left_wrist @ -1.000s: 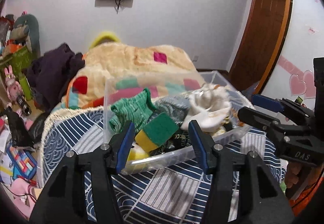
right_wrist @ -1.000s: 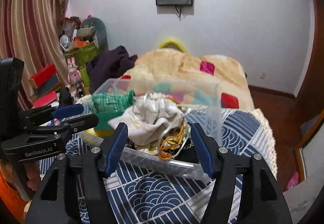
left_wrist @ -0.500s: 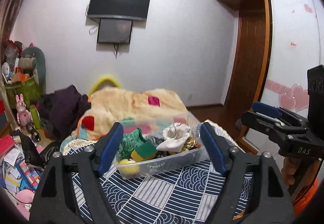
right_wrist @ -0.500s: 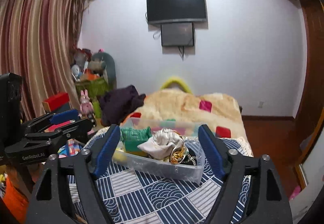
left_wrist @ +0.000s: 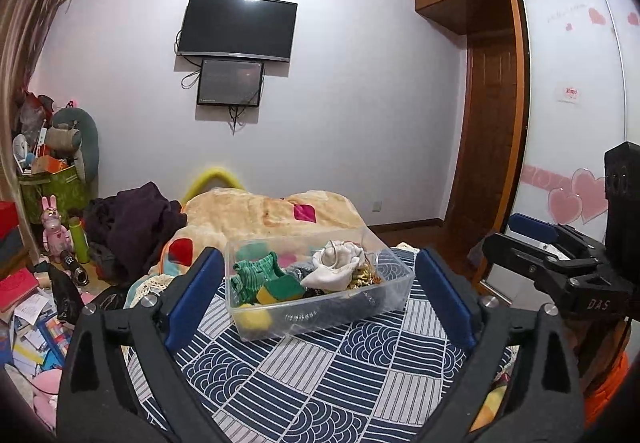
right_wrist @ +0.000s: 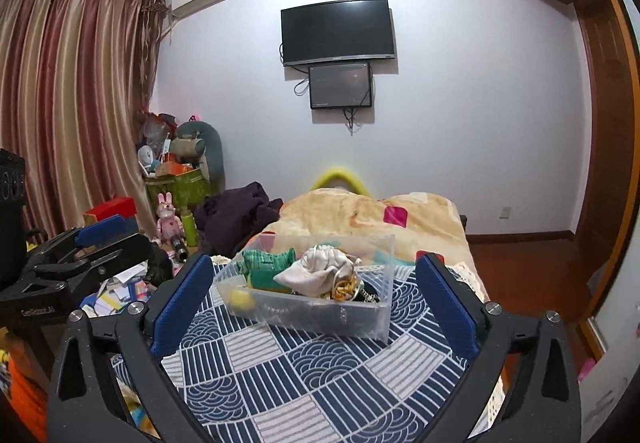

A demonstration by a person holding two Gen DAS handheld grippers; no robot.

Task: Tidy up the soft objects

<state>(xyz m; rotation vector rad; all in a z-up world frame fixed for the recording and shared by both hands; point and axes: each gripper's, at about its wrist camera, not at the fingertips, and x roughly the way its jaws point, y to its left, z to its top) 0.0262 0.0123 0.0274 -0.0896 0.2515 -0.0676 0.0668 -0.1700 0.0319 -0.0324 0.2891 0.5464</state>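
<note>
Bin-centred, both views show one clear plastic bin (left_wrist: 320,283) on a blue patterned cloth (left_wrist: 320,375), already heaped with soft things. Left to right inside it: a yellow ball (left_wrist: 256,317) low in the near-left corner, a green knitted cloth (left_wrist: 254,275) above that, a green-and-yellow sponge (left_wrist: 280,289) beside it, then a white cloth bundle (left_wrist: 336,269) mid-bin and a gold, chain-like tangle (right_wrist: 344,289) at the right.

Left gripper (left_wrist: 318,291) is spread wide and empty, well short of the bin; right gripper (right_wrist: 316,297) is likewise released, holding nothing, and also apart from it.

Nothing soft lies loose on the cloth, so the sorting looks close to done. Any further step probably means settling the pile: approach from above, press or pinch only the top fabric, and avoid snagging the gold tangle, which would likely drag its neighbours out. The thin bin may slide on cloth if pushed sideways.

Left of the bin lie a dark clothes heap (left_wrist: 132,227), a pink rabbit toy (left_wrist: 54,229) and scattered papers; behind it, a beige blanket (left_wrist: 272,215); right of it, a wooden door (left_wrist: 484,131). None blocks the reach.
</note>
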